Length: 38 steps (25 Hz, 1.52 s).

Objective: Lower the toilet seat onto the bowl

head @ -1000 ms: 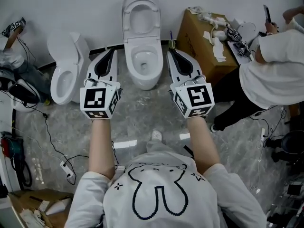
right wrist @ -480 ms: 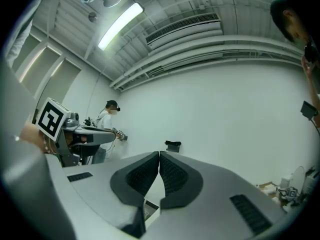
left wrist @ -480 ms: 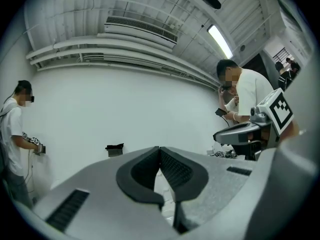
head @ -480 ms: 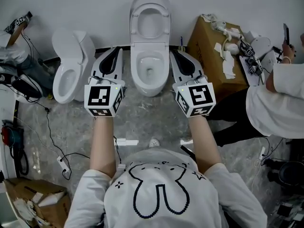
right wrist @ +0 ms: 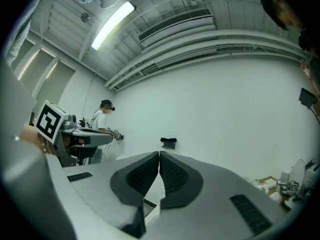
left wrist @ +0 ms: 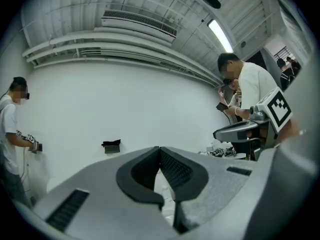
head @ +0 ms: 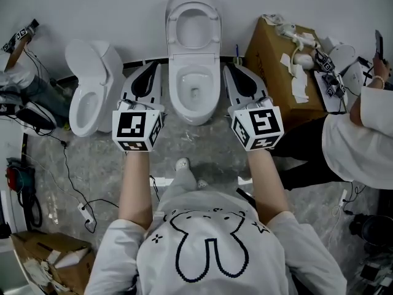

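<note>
Jaws are pressing together, empty, on both the left gripper and the right gripper, which are flanking the bowl apparently without touching it, while the toilet seat is standing upright against the wall, so the entire lowering is remaining undone.

The left gripper fills the lower half of its own view with its grey body. This hides the toilet, and only a pale sliver shows under the closed jaws. The right gripper blocks its view likewise. A small black fitting on the wall, perhaps a bracket, is too small to tell. In the head view the right edge cuts off a bystander, and the wearer's torso hides all but one shoe.
</note>
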{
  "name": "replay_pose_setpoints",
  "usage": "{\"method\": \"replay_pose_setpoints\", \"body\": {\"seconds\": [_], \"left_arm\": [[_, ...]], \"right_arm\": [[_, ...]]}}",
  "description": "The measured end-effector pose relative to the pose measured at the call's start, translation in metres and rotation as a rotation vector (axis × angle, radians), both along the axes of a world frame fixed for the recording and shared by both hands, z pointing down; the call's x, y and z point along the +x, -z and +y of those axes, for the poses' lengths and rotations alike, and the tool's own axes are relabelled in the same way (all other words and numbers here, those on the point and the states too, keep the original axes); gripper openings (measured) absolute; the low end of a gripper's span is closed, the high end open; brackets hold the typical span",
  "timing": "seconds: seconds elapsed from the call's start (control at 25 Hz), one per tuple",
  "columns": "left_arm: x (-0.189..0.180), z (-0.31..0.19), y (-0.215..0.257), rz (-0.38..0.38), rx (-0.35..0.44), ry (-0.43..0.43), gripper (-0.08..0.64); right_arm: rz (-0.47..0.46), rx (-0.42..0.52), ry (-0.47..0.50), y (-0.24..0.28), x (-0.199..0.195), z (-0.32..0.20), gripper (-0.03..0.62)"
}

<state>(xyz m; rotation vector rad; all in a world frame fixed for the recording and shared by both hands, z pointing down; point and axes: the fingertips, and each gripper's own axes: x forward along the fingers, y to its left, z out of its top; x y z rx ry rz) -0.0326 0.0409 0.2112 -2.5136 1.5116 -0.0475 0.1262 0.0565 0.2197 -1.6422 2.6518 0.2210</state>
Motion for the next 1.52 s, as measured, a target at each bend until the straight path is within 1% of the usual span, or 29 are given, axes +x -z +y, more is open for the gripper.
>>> {"method": "replay_pose_setpoints", "body": {"seconds": [0.24, 0.52, 0.92, 1.16, 1.44, 1.52], "left_arm": [[0.0, -0.024, -0.005, 0.013, -0.011, -0.011, 0.009], [-0.004, -0.07, -0.006, 0.017, -0.011, -0.028, 0.009], [-0.031, -0.157, -0.02, 0.03, -0.036, -0.033, 0.009], [-0.049, -0.215, -0.032, 0.048, -0.07, -0.033, 0.009], [-0.059, -0.278, -0.045, 0.061, -0.106, -0.052, 0.009], [-0.061, -0.292, -0.047, 0.063, -0.113, -0.056, 0.009]], "right_arm": [[0.004, -0.018, -0.009, -0.009, 0.0, -0.018, 0.028], [0.01, -0.02, -0.027, -0.011, -0.003, -0.061, 0.029], [0.05, -0.042, -0.021, -0.024, -0.037, -0.147, 0.029], [0.064, -0.074, -0.033, -0.035, -0.051, -0.203, 0.029], [0.047, -0.109, -0.027, -0.042, -0.066, -0.26, 0.032], [0.048, -0.121, -0.026, -0.045, -0.07, -0.274, 0.053]]}}
